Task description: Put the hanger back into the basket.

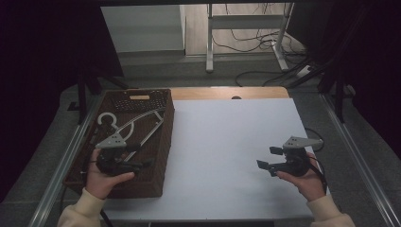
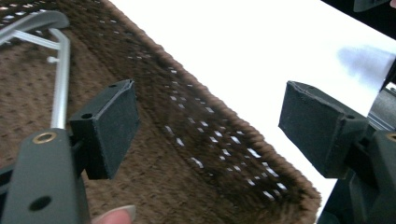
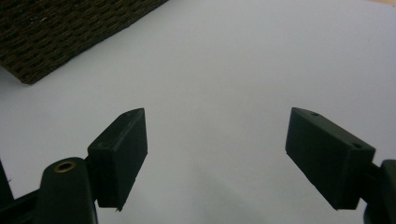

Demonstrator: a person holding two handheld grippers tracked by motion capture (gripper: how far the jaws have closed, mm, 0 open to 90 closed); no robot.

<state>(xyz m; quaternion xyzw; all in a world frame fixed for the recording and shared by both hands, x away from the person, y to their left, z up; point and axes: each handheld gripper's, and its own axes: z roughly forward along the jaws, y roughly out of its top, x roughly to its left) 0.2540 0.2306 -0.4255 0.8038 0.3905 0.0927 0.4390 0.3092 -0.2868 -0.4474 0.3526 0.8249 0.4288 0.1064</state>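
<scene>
A brown woven basket [image 1: 164, 142] stands on the left part of the white table [image 1: 227, 151]. Grey-white clothes hangers [image 1: 137, 124] lie inside it. My left gripper [image 1: 141, 157] hangs over the basket's near end, open with nothing between its jaws. In the left gripper view the open left gripper [image 2: 208, 126] looks across the basket's inner wall [image 2: 196, 140], with a hanger [image 2: 60, 79] at the upper left. My right gripper [image 1: 267, 157] is held above the bare table at the right, open and empty. The right gripper view has the right gripper [image 3: 215, 149] over the table [image 3: 233, 60], with the basket's corner [image 3: 60, 32] far off.
A strip of wooden tabletop [image 1: 227, 92] shows behind the white sheet. Metal rails [image 1: 66, 161] run along both table sides. Beyond the far edge stand a desk frame [image 1: 210, 42] and floor cables [image 1: 255, 45]. Dark curtains close both sides.
</scene>
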